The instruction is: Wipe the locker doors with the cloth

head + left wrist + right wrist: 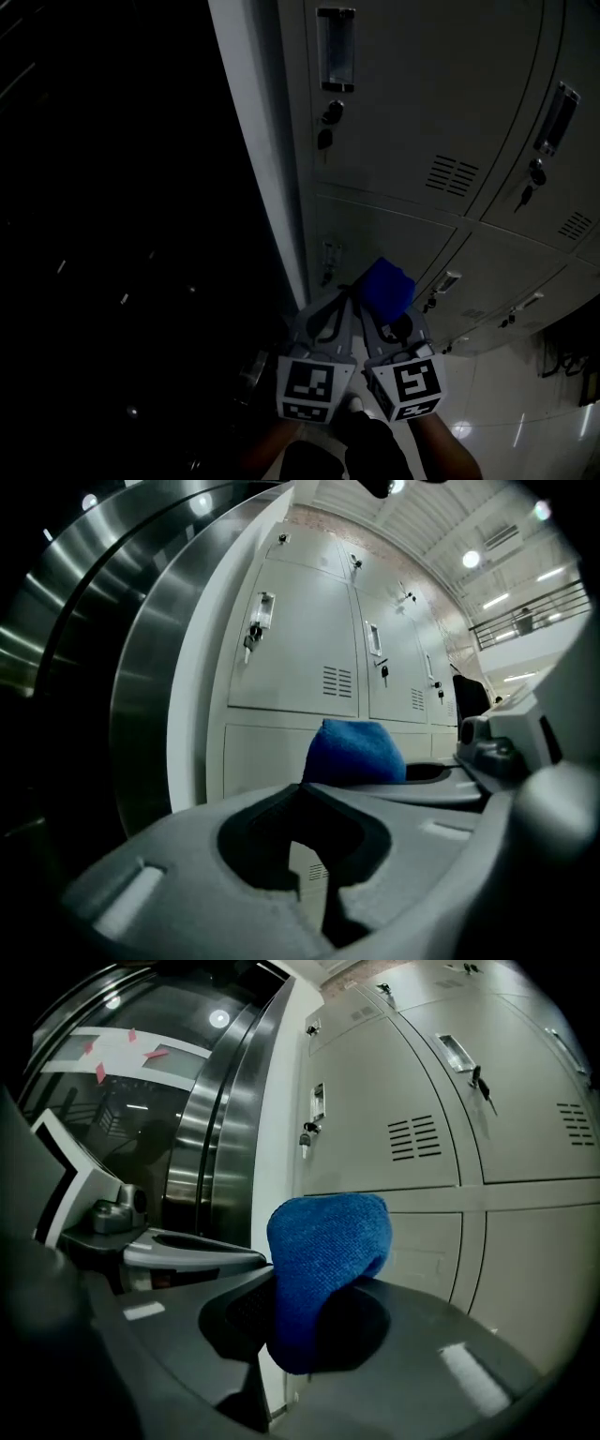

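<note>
A blue cloth [387, 286] is bunched between the jaws of my right gripper [382, 309], which is shut on it. It fills the middle of the right gripper view as a folded blue cloth [323, 1255] sticking up out of the right gripper [309, 1297]. My left gripper [339, 298] sits close beside it on the left, jaws together with nothing between them. From the left gripper [305, 794] the cloth [354, 752] shows just past its tips. Both grippers hang low in front of the grey locker doors [412, 103], a little short of them.
The lockers [300, 649] have recessed handles [336, 49], keys in the locks [325, 127] and vent slots [453, 174]. A white edge post [258, 141] and a polished steel column [216, 1138] stand at their left end. A glossy floor [525, 412] lies below right.
</note>
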`<state>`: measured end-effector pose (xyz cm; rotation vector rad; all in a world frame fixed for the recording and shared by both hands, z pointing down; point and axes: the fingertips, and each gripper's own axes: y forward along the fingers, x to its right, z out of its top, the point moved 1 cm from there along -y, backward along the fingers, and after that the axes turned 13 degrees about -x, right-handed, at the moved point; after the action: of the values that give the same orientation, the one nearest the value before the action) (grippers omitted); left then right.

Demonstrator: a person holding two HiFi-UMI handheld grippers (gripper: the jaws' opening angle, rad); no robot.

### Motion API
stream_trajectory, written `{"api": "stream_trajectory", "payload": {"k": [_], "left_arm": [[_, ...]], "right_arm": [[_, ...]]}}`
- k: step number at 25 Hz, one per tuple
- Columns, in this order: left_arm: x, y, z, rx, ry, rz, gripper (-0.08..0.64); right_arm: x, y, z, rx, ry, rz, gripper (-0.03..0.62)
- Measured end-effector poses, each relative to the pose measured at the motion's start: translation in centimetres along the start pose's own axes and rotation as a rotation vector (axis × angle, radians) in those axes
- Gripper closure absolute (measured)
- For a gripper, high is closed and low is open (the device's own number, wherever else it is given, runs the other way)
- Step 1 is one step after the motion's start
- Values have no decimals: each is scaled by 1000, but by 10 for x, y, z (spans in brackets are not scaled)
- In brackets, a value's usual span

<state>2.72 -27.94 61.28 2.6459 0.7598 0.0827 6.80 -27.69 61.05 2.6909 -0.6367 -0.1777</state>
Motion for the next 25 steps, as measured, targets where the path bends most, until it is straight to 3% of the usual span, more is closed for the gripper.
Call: {"api": "stream_trajectory", "payload": {"k": [12,25], "left_arm": [[12,-104,76,16,-4,66,555],[36,-157,79,-1,15,81,555]], "right_arm": [[-48,-79,77,2,48,45,525],[-69,-136,93,32,30,17,525]]}}
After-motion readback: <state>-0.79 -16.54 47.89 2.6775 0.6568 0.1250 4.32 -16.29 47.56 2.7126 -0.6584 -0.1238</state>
